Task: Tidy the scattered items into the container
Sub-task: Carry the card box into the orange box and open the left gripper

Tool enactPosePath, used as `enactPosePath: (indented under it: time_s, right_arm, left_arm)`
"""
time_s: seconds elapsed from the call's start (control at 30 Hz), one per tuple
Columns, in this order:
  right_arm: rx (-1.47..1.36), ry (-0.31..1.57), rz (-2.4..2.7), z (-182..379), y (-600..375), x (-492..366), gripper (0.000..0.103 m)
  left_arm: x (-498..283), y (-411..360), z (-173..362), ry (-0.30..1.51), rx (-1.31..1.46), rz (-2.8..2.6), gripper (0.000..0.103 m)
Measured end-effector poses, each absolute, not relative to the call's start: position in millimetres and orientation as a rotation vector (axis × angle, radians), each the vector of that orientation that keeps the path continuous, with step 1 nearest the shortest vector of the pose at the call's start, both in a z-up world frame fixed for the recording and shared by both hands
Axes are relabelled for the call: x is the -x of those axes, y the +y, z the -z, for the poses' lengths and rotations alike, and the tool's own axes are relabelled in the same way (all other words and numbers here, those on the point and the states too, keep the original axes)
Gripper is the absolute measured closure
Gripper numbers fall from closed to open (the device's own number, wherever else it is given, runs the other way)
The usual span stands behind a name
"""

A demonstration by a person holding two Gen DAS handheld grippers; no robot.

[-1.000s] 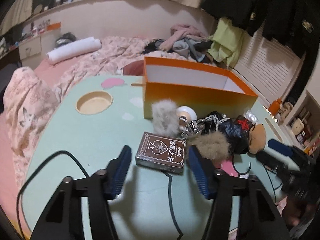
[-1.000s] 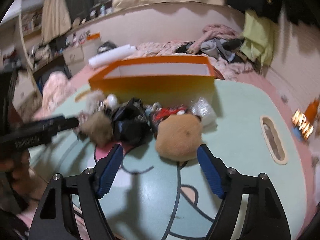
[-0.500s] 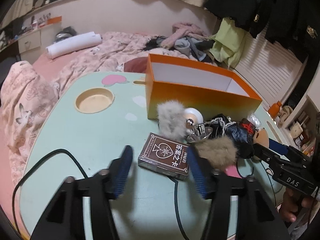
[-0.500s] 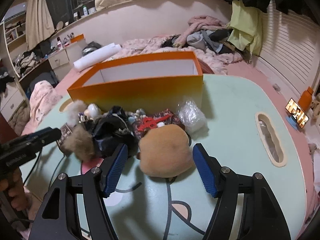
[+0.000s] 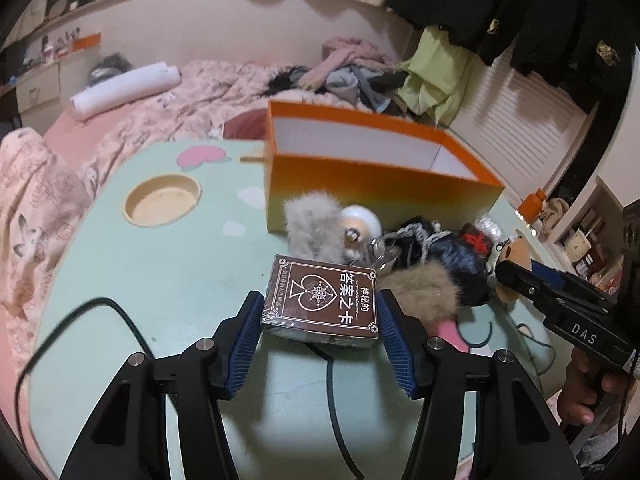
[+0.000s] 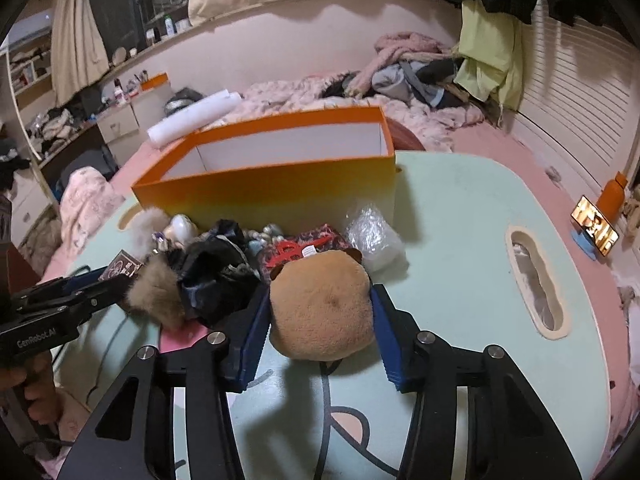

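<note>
Mint-green table [image 5: 168, 280]: left gripper [image 5: 318, 320] pinches the brown card box [image 5: 322, 300] across its short axis; right gripper [image 6: 318, 320] brackets the tan plush [image 6: 320, 312], touching it; orange box [image 5: 380, 196] lies straight ahead.

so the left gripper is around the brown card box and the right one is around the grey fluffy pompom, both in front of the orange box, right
Not quite. The right gripper is around the tan plush toy, not the grey pompom, which lies off to the far left by the orange box; the right wrist view shows this. The left gripper is indeed around the brown card box.
</note>
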State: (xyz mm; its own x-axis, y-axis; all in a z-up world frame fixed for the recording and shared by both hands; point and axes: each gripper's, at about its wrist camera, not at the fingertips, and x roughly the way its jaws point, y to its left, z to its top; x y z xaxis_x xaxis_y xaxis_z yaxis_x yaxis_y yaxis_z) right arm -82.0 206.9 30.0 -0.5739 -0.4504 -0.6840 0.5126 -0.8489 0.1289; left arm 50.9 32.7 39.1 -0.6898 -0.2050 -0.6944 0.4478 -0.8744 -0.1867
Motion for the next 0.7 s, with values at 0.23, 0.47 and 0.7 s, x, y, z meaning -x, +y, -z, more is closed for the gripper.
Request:
enactPosePath:
  time_s: [0.23,0.47,0.7]
  right_arm:
    - [-0.916,0.066,2.398,-52.3,211.0,77.3,0.053]
    - [-0.847,0.083,2.399,-77.3,191.1,93.8,0.053]
    - [-0.862,0.094,2.371,-86.8,162.9,136.4,0.053]
  left_arm:
    - [-55.6,39.6,-89.4,0.448,-0.847,2.662,0.047]
    - [-10.0,36.3,-122.5,0.372,-0.792,2.713,0.047]
    - [54.0,5.0,-112.3,0.419,-0.863,2.676,0.047]
